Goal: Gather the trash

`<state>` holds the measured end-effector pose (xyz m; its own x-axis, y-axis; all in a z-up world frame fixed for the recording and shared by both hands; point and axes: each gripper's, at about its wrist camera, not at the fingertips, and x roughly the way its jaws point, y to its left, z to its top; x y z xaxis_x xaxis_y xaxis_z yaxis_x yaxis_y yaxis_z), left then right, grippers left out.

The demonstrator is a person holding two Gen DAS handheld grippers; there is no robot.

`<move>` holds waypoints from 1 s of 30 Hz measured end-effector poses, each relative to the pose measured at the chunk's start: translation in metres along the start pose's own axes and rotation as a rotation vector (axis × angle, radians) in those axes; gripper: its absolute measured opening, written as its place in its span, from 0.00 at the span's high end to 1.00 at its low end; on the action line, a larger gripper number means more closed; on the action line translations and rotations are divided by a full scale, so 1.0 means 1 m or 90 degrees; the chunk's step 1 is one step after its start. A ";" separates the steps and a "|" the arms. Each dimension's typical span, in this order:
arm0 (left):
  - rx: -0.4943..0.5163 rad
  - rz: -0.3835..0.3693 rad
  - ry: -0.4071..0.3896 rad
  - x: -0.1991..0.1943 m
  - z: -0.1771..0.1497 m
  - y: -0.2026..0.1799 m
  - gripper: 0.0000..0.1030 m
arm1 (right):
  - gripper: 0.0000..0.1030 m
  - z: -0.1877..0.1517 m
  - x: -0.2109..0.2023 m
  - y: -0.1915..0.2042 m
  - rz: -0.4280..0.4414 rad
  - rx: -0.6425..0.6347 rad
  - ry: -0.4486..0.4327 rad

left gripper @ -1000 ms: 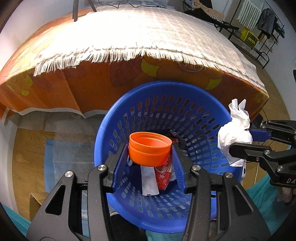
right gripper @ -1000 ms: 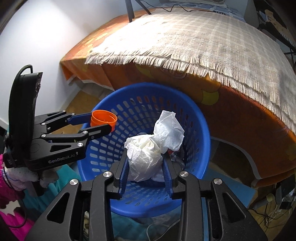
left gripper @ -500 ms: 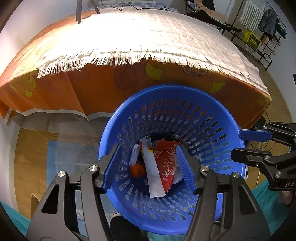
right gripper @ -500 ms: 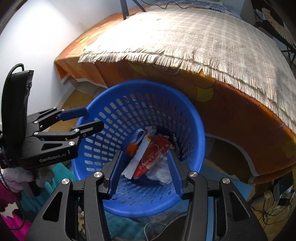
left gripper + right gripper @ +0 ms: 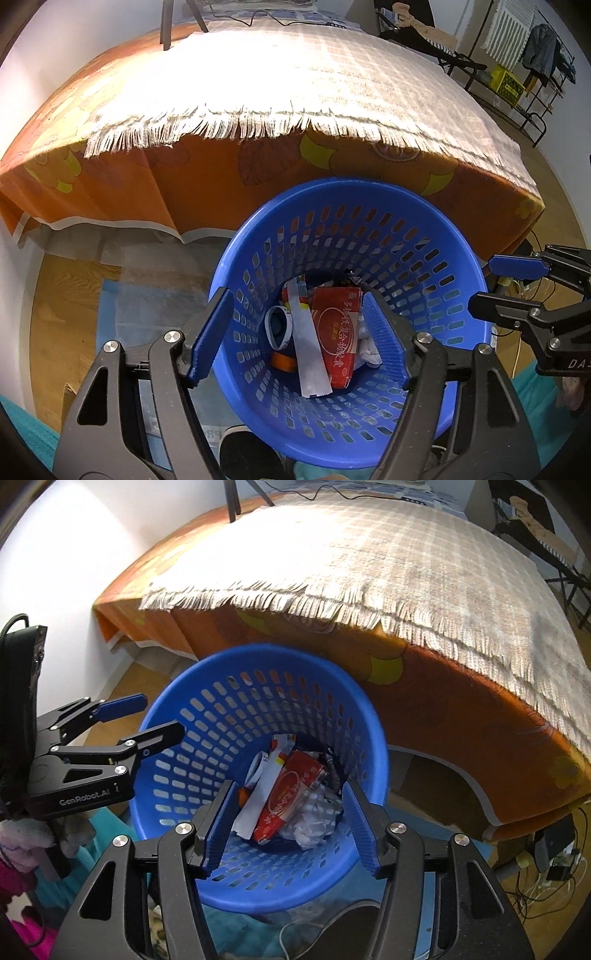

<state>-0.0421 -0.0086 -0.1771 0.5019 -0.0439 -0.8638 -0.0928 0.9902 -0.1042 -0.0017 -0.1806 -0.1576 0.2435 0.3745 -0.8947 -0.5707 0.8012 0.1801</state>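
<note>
Landmark: the blue basket (image 5: 436, 266) is standing on the floor just in front of the draped table (image 5: 258, 92), mouth tilted toward both cameras.
Left gripper (image 5: 299, 332): it is hovering over the basket's near rim, pointing steeply down into it; its jaws are opening, nothing is lying between the pads, and the litter seen through the gap is sitting far below on the basket floor.
Right gripper (image 5: 288, 823): it is hanging over the basket's near rim on the other side, its jaws opening too, with nothing in their grip.
Trash: a red wrapper (image 5: 338, 343), a long white strip (image 5: 308, 350), an orange cap (image 5: 282, 361) and crumpled tissue (image 5: 314, 818) are lying together at the bottom of the basket.
Why so placed: both claws are probably staying above the mouth so that whatever they let go falls inside rather than beside the basket.
Table: the fringed checked cloth (image 5: 388, 565) behind the basket is showing no litter in either view.
Judgement: this drop is looking finished; both claws are free for more trash.
</note>
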 end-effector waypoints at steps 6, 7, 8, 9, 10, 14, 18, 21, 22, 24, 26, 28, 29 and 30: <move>-0.007 -0.002 -0.002 -0.004 0.002 0.002 0.27 | 0.43 0.002 -0.009 -0.004 -0.028 0.012 -0.020; -0.008 -0.001 -0.003 -0.004 0.003 0.002 0.27 | 0.42 0.002 -0.010 -0.005 -0.032 0.014 -0.021; -0.008 -0.001 -0.003 -0.005 0.003 0.001 0.27 | 0.40 0.002 -0.010 -0.005 -0.034 0.016 -0.023; -0.008 -0.001 -0.004 -0.006 0.003 0.001 0.27 | 0.39 0.002 -0.011 -0.006 -0.037 0.019 -0.025; -0.008 -0.002 -0.005 -0.007 0.004 0.001 0.27 | 0.39 0.002 -0.014 -0.007 -0.041 0.022 -0.029; -0.005 -0.003 -0.014 -0.014 0.008 -0.003 0.27 | 0.39 0.004 -0.021 -0.008 -0.048 0.029 -0.042; -0.001 0.003 -0.021 -0.023 0.014 -0.006 0.27 | 0.39 0.007 -0.029 -0.009 -0.058 0.032 -0.052; -0.002 0.005 -0.028 -0.033 0.020 -0.008 0.27 | 0.39 0.010 -0.036 -0.011 -0.062 0.034 -0.063; 0.000 0.007 -0.032 -0.037 0.022 -0.009 0.27 | 0.39 0.011 -0.039 -0.012 -0.059 0.035 -0.067; 0.005 0.012 -0.043 -0.046 0.027 -0.012 0.27 | 0.39 0.014 -0.046 -0.013 -0.044 0.038 -0.077; 0.005 0.014 -0.052 -0.055 0.033 -0.014 0.27 | 0.39 0.017 -0.053 -0.013 -0.032 0.037 -0.090; 0.002 0.011 -0.057 -0.063 0.039 -0.014 0.27 | 0.39 0.020 -0.063 -0.012 -0.035 0.032 -0.108; 0.001 0.009 -0.059 -0.067 0.042 -0.015 0.27 | 0.39 0.021 -0.066 -0.011 -0.038 0.030 -0.113; 0.000 0.007 -0.060 -0.071 0.044 -0.016 0.27 | 0.39 0.023 -0.070 -0.010 -0.041 0.028 -0.119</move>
<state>-0.0384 -0.0151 -0.0926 0.5798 -0.0208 -0.8145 -0.0991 0.9905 -0.0959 0.0047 -0.2039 -0.0872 0.4223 0.3989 -0.8140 -0.5152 0.8445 0.1465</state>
